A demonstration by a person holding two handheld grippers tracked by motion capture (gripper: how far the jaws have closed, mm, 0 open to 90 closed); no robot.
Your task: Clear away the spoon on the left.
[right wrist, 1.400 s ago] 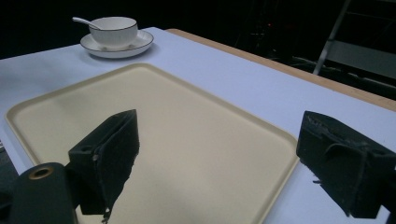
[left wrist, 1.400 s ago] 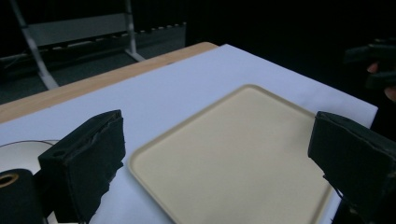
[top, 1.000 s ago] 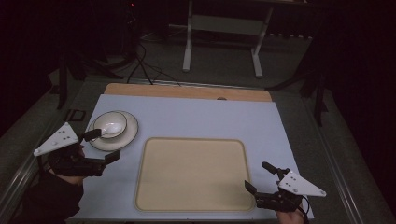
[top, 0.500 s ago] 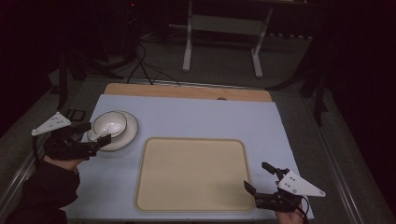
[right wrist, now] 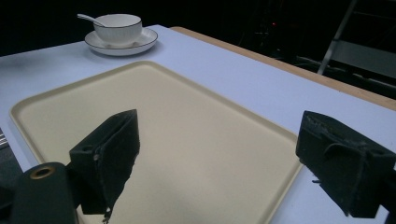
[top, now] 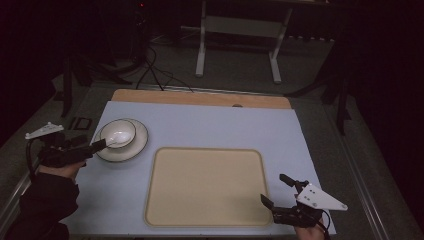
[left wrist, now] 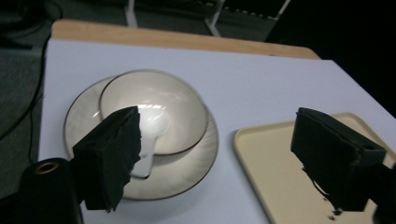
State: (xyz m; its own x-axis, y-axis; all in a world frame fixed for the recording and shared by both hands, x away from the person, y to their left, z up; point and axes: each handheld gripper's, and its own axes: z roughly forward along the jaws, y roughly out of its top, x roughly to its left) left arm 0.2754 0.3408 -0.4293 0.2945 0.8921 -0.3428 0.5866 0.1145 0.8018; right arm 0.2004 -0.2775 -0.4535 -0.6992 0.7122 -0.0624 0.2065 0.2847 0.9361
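A white bowl [top: 118, 133] with a white spoon [left wrist: 148, 140] in it stands on a white saucer [top: 135, 148] at the table's left. My left gripper [top: 98, 145] reaches in from the left, its tips at the saucer's left rim. Its jaws are wide apart and have just been closing a little. In the left gripper view the left gripper [left wrist: 217, 122] hangs over the saucer [left wrist: 196, 168] and bowl [left wrist: 154, 109] without pressing on them. My right gripper [top: 275, 189] rests open at the front right corner of a beige tray [top: 207, 186], with nothing between the jaws of the right gripper [right wrist: 217, 135].
A pale blue mat [top: 225, 125] covers the table, with a wooden strip [top: 200, 98] along its far edge. The beige tray [right wrist: 187, 121] is bare. In the right gripper view the bowl [right wrist: 117, 27] and its saucer stand far off. A metal stand [top: 237, 30] is on the dark floor beyond.
My left gripper has moved left and away from the front edge, from in front of the saucer to its left rim. The right gripper has kept still.
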